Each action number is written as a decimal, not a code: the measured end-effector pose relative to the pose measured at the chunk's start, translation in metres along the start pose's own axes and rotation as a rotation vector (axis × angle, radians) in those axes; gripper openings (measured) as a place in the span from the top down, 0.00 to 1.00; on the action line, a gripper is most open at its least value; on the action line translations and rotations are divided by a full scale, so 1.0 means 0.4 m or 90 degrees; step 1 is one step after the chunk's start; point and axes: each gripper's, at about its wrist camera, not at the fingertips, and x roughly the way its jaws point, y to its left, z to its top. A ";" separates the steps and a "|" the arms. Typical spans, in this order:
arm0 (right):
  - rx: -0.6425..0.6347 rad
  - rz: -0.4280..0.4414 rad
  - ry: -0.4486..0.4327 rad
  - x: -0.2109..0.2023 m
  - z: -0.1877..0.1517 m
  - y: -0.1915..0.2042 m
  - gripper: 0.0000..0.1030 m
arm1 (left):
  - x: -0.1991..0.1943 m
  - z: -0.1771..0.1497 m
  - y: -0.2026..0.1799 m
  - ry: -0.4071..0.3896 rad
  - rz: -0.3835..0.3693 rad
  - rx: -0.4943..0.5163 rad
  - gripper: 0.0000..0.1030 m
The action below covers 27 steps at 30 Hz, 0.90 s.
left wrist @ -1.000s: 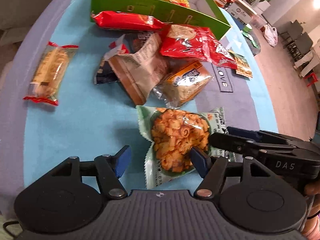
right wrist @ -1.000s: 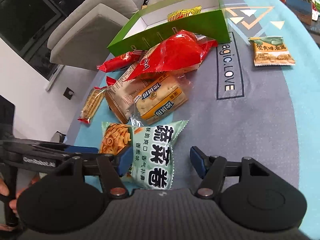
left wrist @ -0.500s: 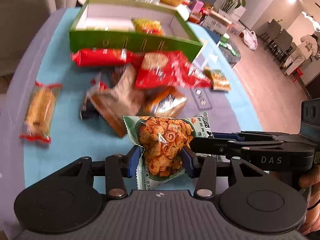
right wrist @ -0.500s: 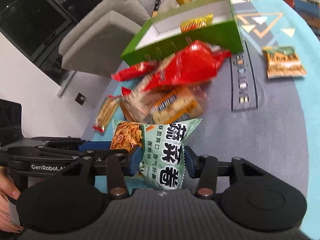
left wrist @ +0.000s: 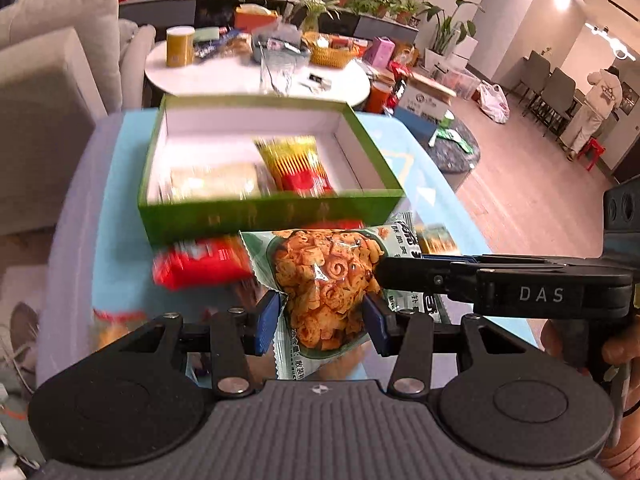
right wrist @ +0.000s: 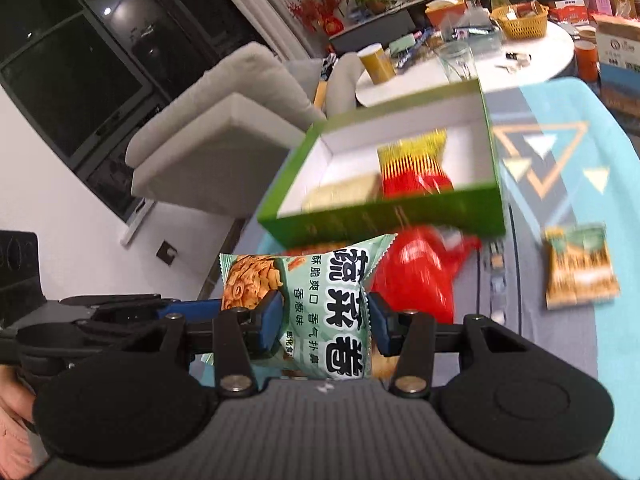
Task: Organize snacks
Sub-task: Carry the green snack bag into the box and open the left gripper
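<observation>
Both grippers are shut on one green snack bag (left wrist: pixel 326 284) of orange curls, held in the air in front of the green box (left wrist: pixel 272 212). My left gripper (left wrist: pixel 322 322) pinches one side. My right gripper (right wrist: pixel 326 322) pinches the printed side of the bag (right wrist: pixel 320 300). The right gripper's arm crosses the left wrist view (left wrist: pixel 500 284). The open box (right wrist: pixel 384 216) holds a yellow-red packet (left wrist: pixel 298 164) and a pale packet (left wrist: pixel 214 178).
A red bag (left wrist: pixel 200 264) and other snacks lie below the box on the blue-grey mat. A small brown-green packet (right wrist: pixel 580 270) lies to the right. A round white table (left wrist: pixel 256 74) with clutter stands behind. A grey sofa (right wrist: pixel 208 136) is at left.
Both grippers closed on the green bag and lifted it off the mat. They moved it up and forward to the green box, whose inside now shows.
</observation>
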 end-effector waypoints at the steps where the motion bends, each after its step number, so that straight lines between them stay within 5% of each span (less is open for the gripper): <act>1: 0.001 0.001 -0.005 0.008 0.019 0.001 0.48 | 0.002 0.021 0.007 -0.004 0.000 0.002 0.59; 14: 0.033 0.004 -0.053 0.134 0.206 -0.036 0.47 | 0.110 0.254 0.123 -0.055 0.007 -0.007 0.58; 27: 0.084 -0.027 -0.020 0.323 0.301 -0.114 0.47 | 0.297 0.354 0.249 -0.058 0.038 -0.037 0.58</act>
